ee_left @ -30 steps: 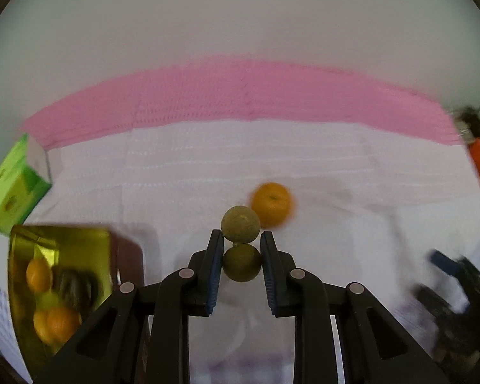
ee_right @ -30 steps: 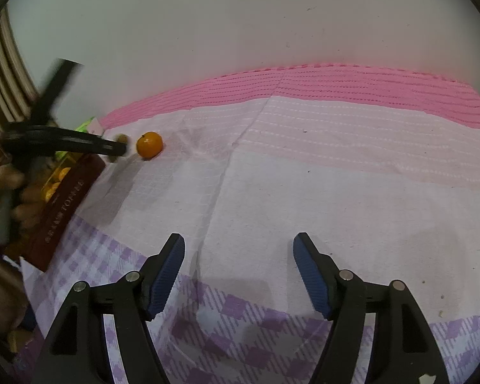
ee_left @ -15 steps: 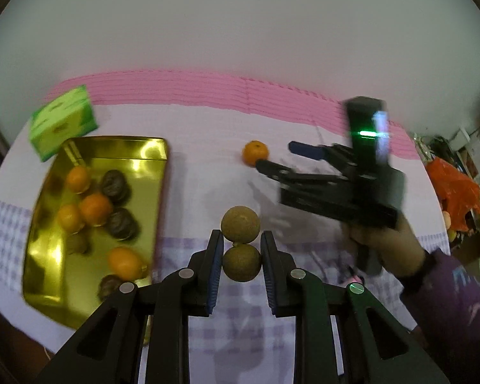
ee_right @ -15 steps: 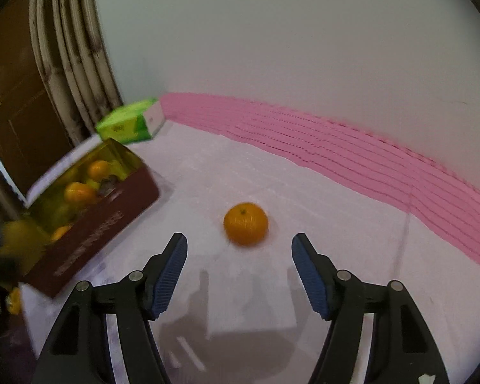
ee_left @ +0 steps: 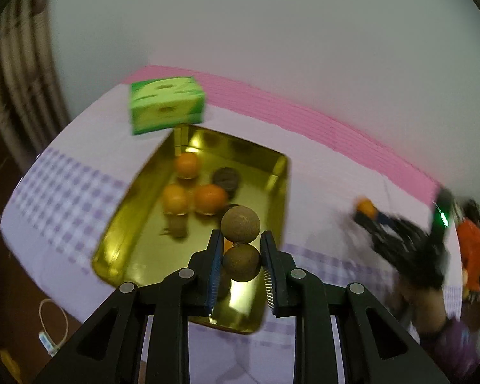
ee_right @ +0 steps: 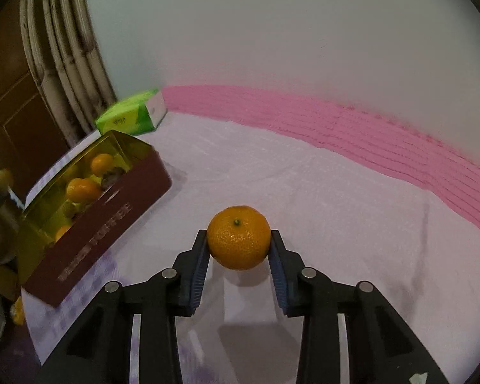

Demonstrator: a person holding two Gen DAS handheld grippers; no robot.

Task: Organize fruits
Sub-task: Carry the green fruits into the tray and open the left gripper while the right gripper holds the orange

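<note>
My left gripper (ee_left: pixel 242 249) is shut on a pair of joined brown longans (ee_left: pixel 242 261), held above the near right part of the gold tin (ee_left: pixel 280 188). The tin holds several oranges (ee_left: pixel 210 197) and dark brown fruits (ee_left: pixel 226 176). My right gripper (ee_right: pixel 239 243) has its pads against both sides of an orange mandarin (ee_right: pixel 238 237) on the tablecloth. It also shows small at the right of the left wrist view (ee_left: pixel 366 207). The tin, maroon outside, shows at the left of the right wrist view (ee_right: pixel 112 224).
A green tissue box (ee_left: pixel 166 104) stands behind the tin near the pink cloth band (ee_right: pixel 352 121). The table's front edge drops off below the checked cloth border (ee_left: pixel 64 198). A brown door and curtain (ee_right: pixel 32 80) stand at the left. Orange bags (ee_left: pixel 476 256) lie far right.
My left gripper has swung left with the longans to above the tin. My right gripper has moved forward and closed its pads around the mandarin.
</note>
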